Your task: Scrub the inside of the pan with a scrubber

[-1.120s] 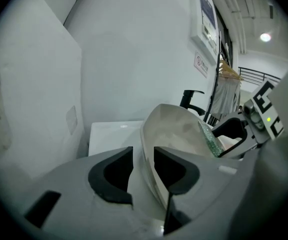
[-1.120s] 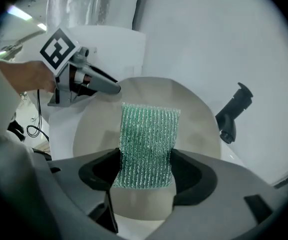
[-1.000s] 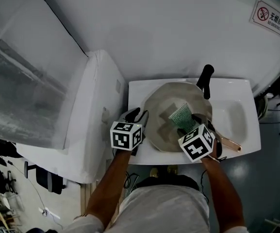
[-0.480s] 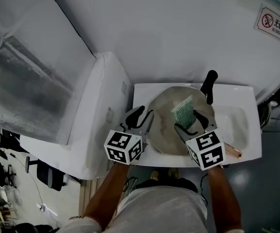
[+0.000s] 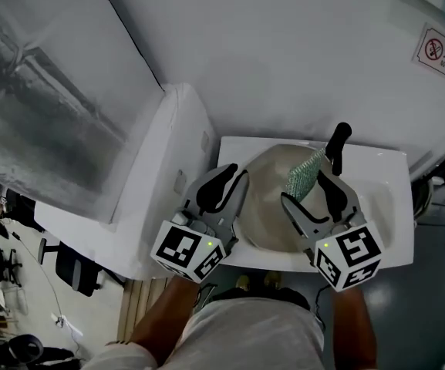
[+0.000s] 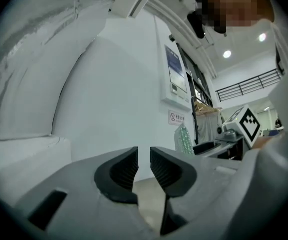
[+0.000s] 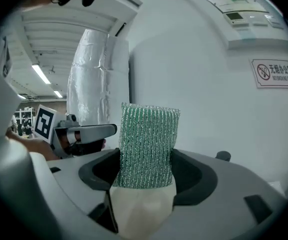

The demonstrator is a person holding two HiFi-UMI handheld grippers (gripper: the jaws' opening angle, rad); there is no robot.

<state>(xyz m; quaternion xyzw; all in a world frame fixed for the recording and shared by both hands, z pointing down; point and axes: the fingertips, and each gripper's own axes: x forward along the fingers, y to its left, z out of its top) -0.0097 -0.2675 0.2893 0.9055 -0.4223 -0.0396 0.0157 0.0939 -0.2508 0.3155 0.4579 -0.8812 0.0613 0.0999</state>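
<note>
Green scrubber (image 7: pixel 148 139) is pinched tight between the jaws of the right tool (image 7: pixel 144 169) and sticks up past their tips. It is over the far side of the pan (image 5: pixel 272 206), which sits in the white sink (image 5: pixel 384 206). The left tool (image 6: pixel 144 166) is by the pan's left edge, its jaws closing on nothing.

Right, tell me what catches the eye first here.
The green scrubber stands clamped upright in the right gripper, over the beige pan in the white sink. The left gripper, its jaws closing on nothing, sits at the pan's left side.
</note>
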